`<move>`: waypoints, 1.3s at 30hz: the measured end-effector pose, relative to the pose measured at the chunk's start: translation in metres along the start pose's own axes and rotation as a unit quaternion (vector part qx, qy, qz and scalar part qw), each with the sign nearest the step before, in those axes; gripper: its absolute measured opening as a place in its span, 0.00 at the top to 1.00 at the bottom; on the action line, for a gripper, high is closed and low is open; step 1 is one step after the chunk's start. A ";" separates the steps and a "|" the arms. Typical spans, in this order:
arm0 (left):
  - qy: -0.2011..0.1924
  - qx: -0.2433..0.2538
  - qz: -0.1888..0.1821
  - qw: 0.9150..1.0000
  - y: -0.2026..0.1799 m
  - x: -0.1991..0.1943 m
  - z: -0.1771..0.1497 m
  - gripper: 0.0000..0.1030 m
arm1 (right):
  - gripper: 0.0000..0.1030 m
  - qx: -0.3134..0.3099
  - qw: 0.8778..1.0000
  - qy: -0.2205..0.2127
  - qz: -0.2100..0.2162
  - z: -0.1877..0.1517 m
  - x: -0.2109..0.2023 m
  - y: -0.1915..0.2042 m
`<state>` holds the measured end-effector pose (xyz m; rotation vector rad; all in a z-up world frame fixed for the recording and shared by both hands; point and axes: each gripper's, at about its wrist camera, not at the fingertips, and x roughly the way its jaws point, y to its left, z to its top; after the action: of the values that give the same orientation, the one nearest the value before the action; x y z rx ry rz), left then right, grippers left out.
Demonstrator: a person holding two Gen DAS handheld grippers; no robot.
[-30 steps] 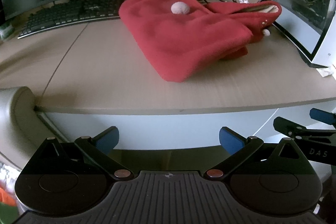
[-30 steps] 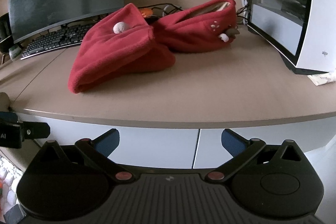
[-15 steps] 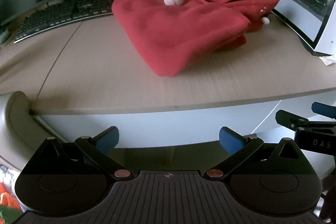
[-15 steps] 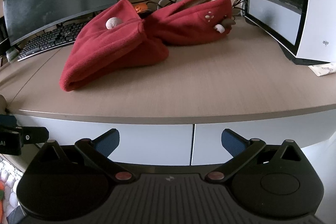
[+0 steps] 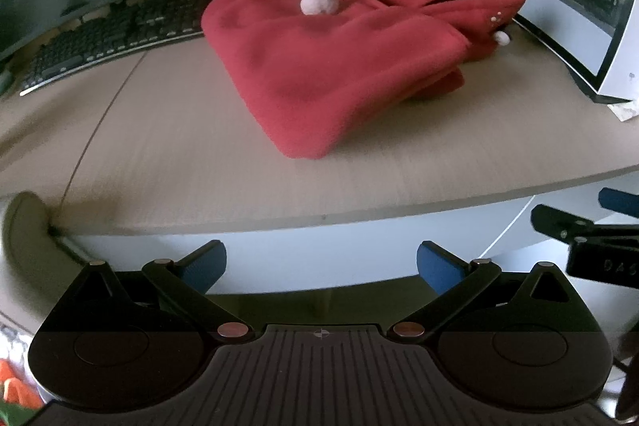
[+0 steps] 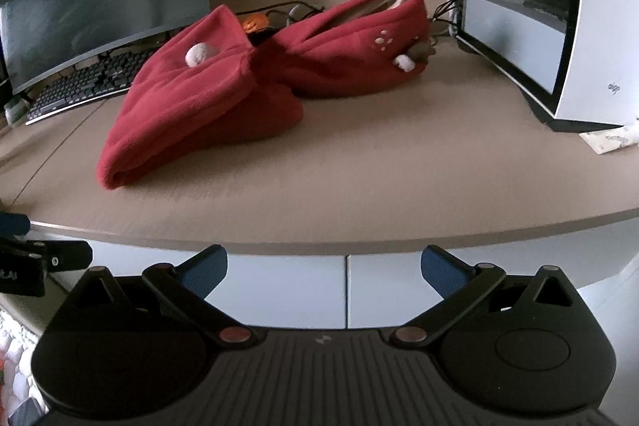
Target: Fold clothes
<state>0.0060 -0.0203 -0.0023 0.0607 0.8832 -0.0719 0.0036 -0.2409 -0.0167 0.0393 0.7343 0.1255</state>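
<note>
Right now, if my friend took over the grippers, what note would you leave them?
Left gripper: open, empty, held off the desk's front edge.
Right gripper: open, empty, also in front of the desk.
Red fleece garment: lies on the desk in a folded bundle, a second part bunched behind it near the computer case.
Done: looks partly folded.
Left: probably tidy that rear part.
</note>
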 end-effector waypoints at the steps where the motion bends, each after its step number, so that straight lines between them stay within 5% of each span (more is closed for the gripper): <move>1: -0.004 0.006 0.003 1.000 -0.002 0.001 0.003 0.00 | 0.00 0.002 1.000 -0.001 -0.002 0.002 0.001 -0.003; 8: -0.072 0.095 0.039 0.992 -0.032 0.026 0.047 0.00 | 0.00 0.007 1.000 -0.023 -0.004 0.026 0.006 -0.022; 18: -0.067 0.108 0.069 0.990 -0.041 0.084 0.107 0.00 | 0.00 0.008 0.999 -0.037 0.011 0.070 0.051 -0.043; 22: -0.112 0.079 0.118 0.983 -0.014 0.082 0.118 0.00 | 0.00 -0.004 0.999 -0.044 0.027 0.092 0.068 -0.028; 24: -0.157 0.015 0.192 0.969 0.027 0.064 0.127 0.00 | 0.00 -0.011 0.998 -0.044 0.037 0.099 0.075 -0.017; 26: -0.192 -0.052 0.260 0.945 0.071 0.047 0.134 0.00 | 0.00 -0.020 0.998 -0.042 0.044 0.104 0.082 -0.003; 31: -0.122 -0.176 0.384 0.898 0.206 0.045 0.105 0.00 | 0.00 -0.042 0.997 -0.043 0.048 0.112 0.093 0.040; 34: -0.098 -0.217 0.348 0.907 0.249 0.034 0.078 0.00 | 0.00 -0.048 0.996 -0.048 0.050 0.123 0.100 0.073; 37: -0.125 -0.197 0.241 0.942 0.256 0.020 0.083 0.00 | 0.00 -0.072 0.995 -0.048 0.058 0.136 0.111 0.114; 39: -0.142 -0.182 0.168 0.958 0.261 0.011 0.086 0.00 | 0.00 -0.097 0.992 -0.043 0.064 0.136 0.124 0.143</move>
<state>0.1026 0.2320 0.0498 -0.1423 0.5773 0.3918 0.1712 -0.0818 0.0129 -0.0924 0.6312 0.3155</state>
